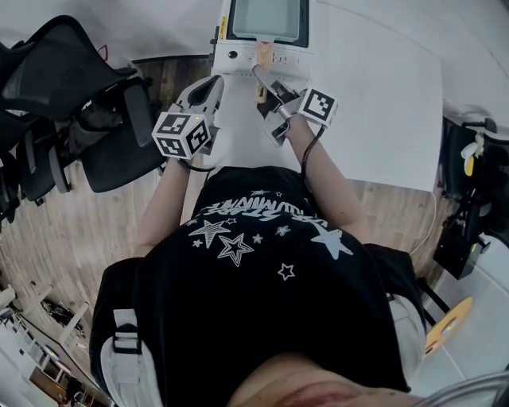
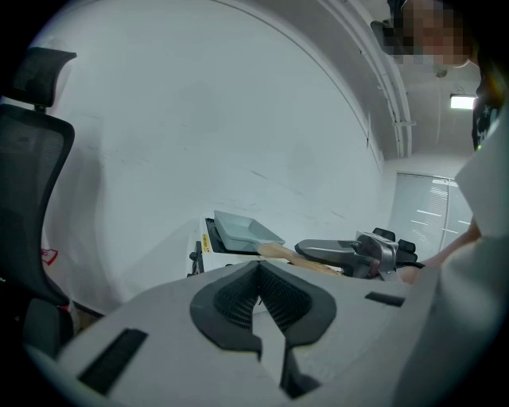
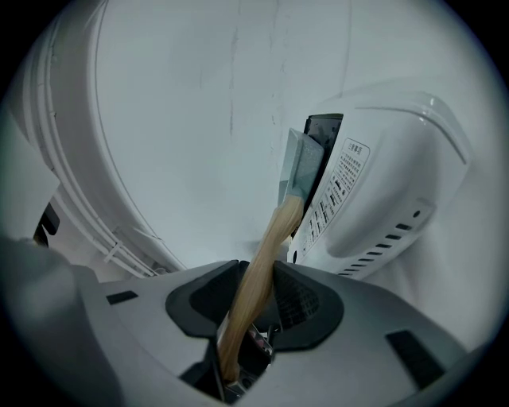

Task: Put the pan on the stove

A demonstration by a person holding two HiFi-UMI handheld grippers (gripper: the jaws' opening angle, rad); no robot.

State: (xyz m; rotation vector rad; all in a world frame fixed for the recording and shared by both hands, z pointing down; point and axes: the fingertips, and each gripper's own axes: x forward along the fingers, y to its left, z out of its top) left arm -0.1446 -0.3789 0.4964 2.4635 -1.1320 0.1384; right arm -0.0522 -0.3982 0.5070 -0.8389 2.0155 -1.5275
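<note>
Grey square pan (image 1: 269, 17) over the stove (image 1: 238, 56), either seated on its dark top or just above it; contact not readable from any view. In the left gripper view, seen lying level on the stove (image 2: 203, 246), wooden handle (image 2: 278, 253) sticking out from the stove toward the person.

Clamped on that handle (image 3: 266, 238): the right gripper (image 3: 258, 282), pads pressing from 2 sides, well back from the pan (image 3: 301, 167) and the stove (image 3: 382, 183). Jaws together on nothing: the left gripper (image 2: 259, 274), parked short of the stove's front.

Probably stiff metal, light to middling in weight, but front-heavy. Held this far out on the handle, likely to droop or roll about the rounded wood. Smooth wood, so possibly slippery. Better gripped squarely across, nearer the pan end. Not fragile, though liable to clatter or skid on the stove if dropped. Release only once flat on the stove.
</note>
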